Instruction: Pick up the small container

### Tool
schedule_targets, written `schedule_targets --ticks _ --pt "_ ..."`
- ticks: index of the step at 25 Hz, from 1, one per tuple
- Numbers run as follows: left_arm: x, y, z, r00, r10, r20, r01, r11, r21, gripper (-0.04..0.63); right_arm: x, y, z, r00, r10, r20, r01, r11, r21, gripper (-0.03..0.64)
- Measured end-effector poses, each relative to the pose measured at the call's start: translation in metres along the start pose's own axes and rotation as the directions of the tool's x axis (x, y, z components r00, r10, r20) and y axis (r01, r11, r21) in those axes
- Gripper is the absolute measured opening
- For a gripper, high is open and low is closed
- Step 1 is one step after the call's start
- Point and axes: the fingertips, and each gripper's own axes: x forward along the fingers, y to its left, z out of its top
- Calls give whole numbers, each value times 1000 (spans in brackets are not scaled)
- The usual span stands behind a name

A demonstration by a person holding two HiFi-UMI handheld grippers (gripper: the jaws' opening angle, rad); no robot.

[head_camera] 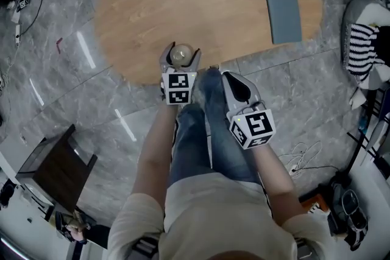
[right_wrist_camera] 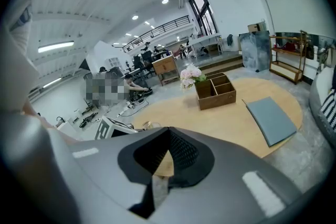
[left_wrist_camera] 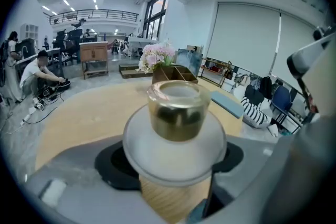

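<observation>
Seemingly of glass, the small container (head_camera: 181, 56) is judged light, stiff, smooth and breakable, with a broad pale lid (left_wrist_camera: 157, 157) that may lift off; it is best taken by the body beneath that lid, not by the knob (left_wrist_camera: 177, 110). It stands at the near edge of the bench (head_camera: 207, 15), between the wide-set jaws of the left claw (head_camera: 180, 50), whose pads (left_wrist_camera: 113, 162) appear pressed to its sides. The right claw (right_wrist_camera: 168, 131) is drawn together and empty. Lid and knob are shown only in the left gripper view; the place at the bench's edge is given only by the head view.
</observation>
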Motion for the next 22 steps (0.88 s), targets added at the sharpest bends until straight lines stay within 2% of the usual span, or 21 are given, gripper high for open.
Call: schedule_targets --ticks 14,22 --pt "-135 -32 13 998 -40 56 41 999 -2 347 -76 74 -1 996 -26 81 29 999 -28 0" --pt "-212 -46 27 992 -57 114 62 997 -37 347 -116 107 0 992 -33 120 39 998 -52 0"
